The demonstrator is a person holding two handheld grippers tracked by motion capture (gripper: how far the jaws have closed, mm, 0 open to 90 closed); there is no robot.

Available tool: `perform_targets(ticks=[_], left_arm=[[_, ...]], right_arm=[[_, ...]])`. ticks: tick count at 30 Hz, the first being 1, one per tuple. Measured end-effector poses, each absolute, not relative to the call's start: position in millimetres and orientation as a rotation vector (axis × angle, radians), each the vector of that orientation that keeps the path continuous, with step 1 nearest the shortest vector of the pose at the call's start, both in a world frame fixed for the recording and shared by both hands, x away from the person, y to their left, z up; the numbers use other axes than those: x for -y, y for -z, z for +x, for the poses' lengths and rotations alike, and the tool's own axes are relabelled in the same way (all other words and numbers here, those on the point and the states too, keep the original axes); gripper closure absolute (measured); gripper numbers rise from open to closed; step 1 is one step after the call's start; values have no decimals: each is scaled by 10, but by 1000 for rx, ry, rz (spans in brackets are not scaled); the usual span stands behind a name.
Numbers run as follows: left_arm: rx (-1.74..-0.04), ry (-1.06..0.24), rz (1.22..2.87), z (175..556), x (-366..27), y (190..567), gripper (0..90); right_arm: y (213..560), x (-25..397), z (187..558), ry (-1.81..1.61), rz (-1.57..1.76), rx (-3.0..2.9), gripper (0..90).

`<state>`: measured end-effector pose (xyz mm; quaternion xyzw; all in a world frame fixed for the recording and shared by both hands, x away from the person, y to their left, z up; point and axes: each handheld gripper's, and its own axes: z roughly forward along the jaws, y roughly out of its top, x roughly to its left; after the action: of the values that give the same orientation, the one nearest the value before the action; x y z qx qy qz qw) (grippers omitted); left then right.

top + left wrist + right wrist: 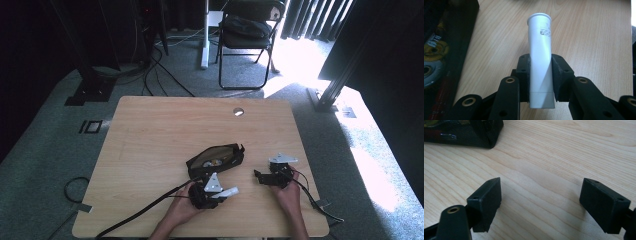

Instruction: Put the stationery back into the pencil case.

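My left gripper [220,194] is shut on a white tube [540,57], which sticks out past the jaws toward the right in the high view as the white tube [229,192]. Just beyond it lies an open black pouch [216,159] with yellow and grey items inside; the pouch's mesh side [439,50] runs along the left of the left gripper view. My right gripper [258,175] stands open a little above the wood, its pads [486,200] wide apart with nothing between them. A corner of the pouch [474,132] lies ahead of it.
The light wooden table [165,125] has a round cable hole [238,111] near its far edge. A black folding chair [247,35] stands beyond the table. Cables trail off the near edge from both grippers.
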<state>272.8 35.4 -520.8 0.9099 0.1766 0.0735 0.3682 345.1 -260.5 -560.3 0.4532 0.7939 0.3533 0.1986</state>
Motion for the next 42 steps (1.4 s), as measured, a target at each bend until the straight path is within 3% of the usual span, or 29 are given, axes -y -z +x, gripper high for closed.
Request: perform_targets(ticks=[42], left_arm=[[-450,-249,2254,2790,-597,4794,711]], right_arm=[[5603,2605,3451,-988,1267,-2221,176]])
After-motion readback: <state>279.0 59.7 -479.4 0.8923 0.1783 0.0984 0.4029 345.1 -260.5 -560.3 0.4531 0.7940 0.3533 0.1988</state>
